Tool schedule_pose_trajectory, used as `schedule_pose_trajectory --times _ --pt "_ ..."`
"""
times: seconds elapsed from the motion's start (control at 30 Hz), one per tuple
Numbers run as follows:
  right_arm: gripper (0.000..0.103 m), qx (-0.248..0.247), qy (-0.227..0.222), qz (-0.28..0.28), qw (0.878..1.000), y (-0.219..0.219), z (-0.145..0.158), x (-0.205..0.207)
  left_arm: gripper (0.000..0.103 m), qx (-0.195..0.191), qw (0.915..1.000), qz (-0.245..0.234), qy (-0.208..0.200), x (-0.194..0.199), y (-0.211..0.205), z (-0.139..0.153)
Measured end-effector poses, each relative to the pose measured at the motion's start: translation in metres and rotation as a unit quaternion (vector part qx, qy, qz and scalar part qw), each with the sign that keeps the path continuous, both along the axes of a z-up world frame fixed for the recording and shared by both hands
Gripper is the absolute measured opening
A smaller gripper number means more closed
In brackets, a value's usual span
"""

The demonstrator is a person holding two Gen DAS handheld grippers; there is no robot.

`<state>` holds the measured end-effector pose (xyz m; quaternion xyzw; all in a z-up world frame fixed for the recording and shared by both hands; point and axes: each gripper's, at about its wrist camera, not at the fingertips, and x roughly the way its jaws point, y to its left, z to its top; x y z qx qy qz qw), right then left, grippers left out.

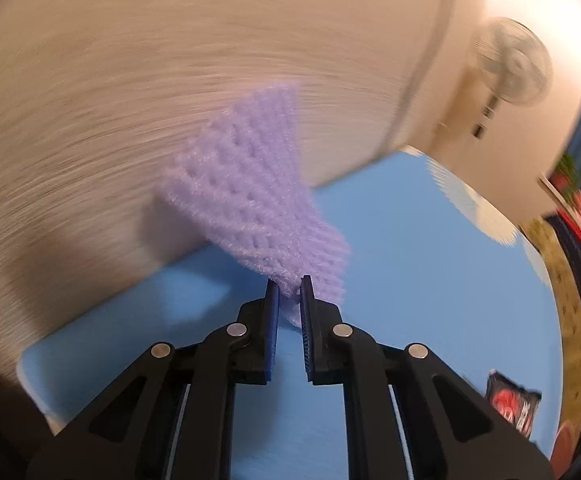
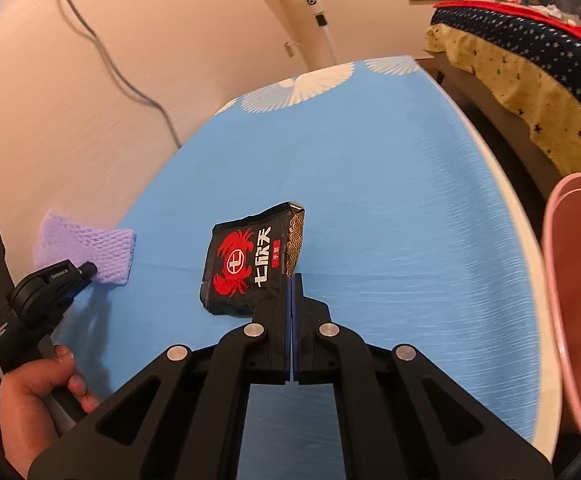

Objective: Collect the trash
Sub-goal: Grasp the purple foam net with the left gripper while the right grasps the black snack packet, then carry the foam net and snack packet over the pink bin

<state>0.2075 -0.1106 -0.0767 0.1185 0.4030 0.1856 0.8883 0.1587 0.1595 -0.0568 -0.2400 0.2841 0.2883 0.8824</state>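
Note:
My left gripper (image 1: 289, 286) is shut on the lower end of a purple foam net (image 1: 258, 192), which fans out above the fingertips against the wall. In the right wrist view the same net (image 2: 90, 246) sits at the left edge of the blue table (image 2: 390, 200), with the left gripper (image 2: 88, 270) on it and a hand (image 2: 38, 396) holding that tool. My right gripper (image 2: 292, 278) is shut on the near right corner of a black snack packet (image 2: 250, 264) with a red crab print. The packet stands tilted up on the table.
A pink bin (image 2: 578, 300) stands off the table's right edge. Behind the table are a white standing fan (image 2: 314, 8), a dark cable (image 2: 130, 84) down the beige wall, and a bed (image 2: 530, 64) with a starred cover. The packet (image 1: 512, 404) shows at the left view's lower right.

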Motion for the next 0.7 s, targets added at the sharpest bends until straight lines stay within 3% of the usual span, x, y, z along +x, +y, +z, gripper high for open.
schedule_pose_trajectory --times 0.2,0.7 --pt "0.0 -0.014 -0.015 -0.039 0.999 -0.026 0.008 -0.003 0.01 0.036 0.9966 -0.073 -0.015 0.007 -0.035 0.012" --pt "0.0 -0.037 -0.052 -0.101 0.993 -0.072 0.04 -0.035 0.01 0.053 0.9819 -0.18 -0.026 -0.005 -0.088 0.028"
